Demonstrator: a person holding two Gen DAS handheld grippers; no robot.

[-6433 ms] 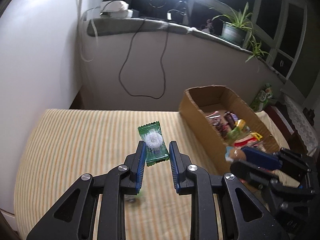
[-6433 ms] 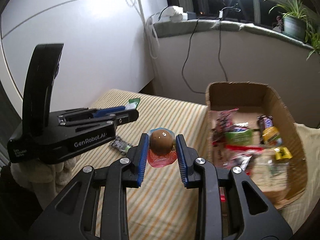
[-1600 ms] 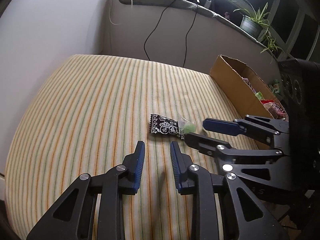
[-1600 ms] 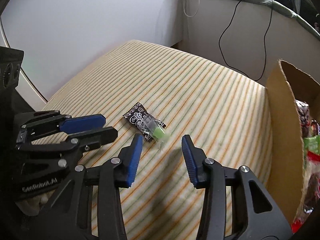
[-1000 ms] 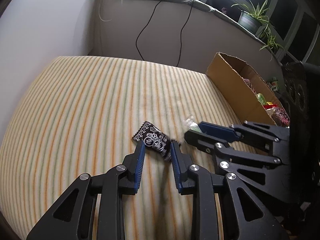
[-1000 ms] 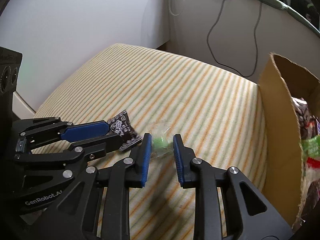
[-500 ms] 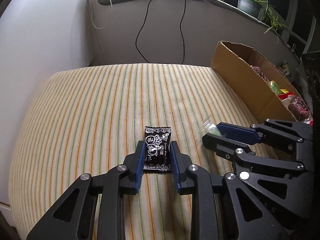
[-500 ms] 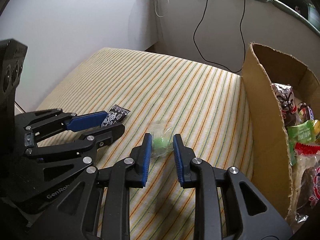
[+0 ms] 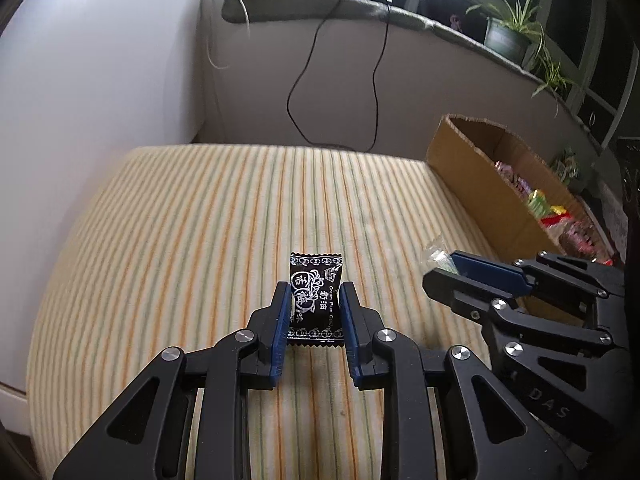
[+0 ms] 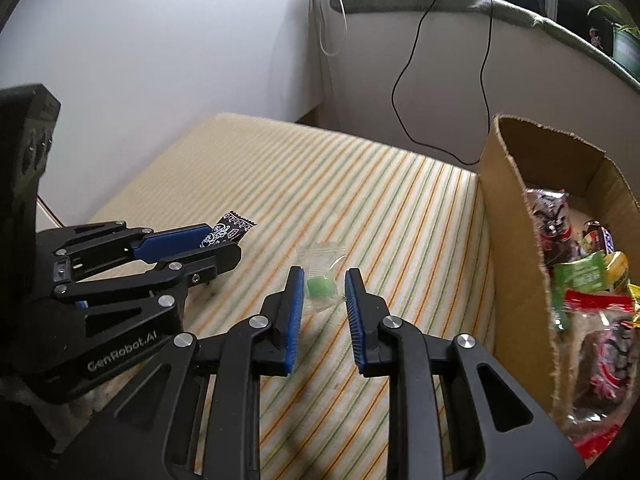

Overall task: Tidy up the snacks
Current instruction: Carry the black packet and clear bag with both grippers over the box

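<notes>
A black plum candy packet [image 9: 316, 294] with white print is pinched between the blue pads of my left gripper [image 9: 314, 292], lifted off the striped cloth [image 9: 192, 216]. My right gripper [image 10: 320, 280] is shut on a clear wrapper with a green candy [image 10: 320, 284] inside. The right wrist view shows the left gripper [image 10: 224, 240] at the left with the black packet [image 10: 228, 230] poking past its tips. The left wrist view shows the right gripper [image 9: 436, 268] at the right, the clear wrapper [image 9: 436, 252] at its tips.
An open cardboard box [image 10: 512, 216] full of mixed snack packets [image 10: 588, 280] stands on the right of the striped surface; it also appears as the box [image 9: 480, 184] at right. A white wall, a ledge with cables [image 9: 336, 64] and potted plants [image 9: 508, 36] lie behind.
Both grippers closed on their candies and lifted them off the cloth. The black packet turned from skewed to upright between the left pads. The views swung toward the box.
</notes>
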